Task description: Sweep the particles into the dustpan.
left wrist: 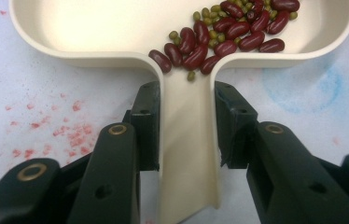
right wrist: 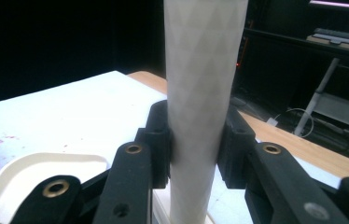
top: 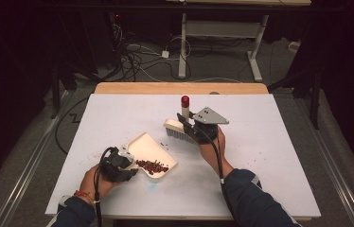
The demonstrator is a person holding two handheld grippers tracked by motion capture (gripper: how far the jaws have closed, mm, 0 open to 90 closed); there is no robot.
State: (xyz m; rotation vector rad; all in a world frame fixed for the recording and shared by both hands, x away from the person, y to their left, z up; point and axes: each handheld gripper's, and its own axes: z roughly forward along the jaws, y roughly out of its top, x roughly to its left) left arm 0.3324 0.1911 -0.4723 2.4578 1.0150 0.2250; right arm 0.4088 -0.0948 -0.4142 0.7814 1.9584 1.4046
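hidden or cut off: in the right gripper view the brush handle (right wrist: 204,107) runs out of the top and bottom of the frame and its bristles are hidden; in the left gripper view the dustpan (left wrist: 116,32) is cropped at the top edge; small dark specks on the table (top: 269,156) right of centre in the high view are too small to tell.
container: cream dustpan (top: 143,146), lower left of centre in the high view, resting on the white table.
contents: red kidney beans (left wrist: 228,35) mixed with small green beans (left wrist: 210,35), heaped at the pan's rear wall where the handle (left wrist: 189,140) begins.
brush: upright at frame centre in the high view, red-capped handle (top: 185,106) up, bristles (top: 174,130) down on the table.
left gripper (left wrist: 186,119): clamped on the dustpan handle, hand low at lower left.
right gripper (right wrist: 195,137): clamped on the brush handle, forearm entering from lower right.
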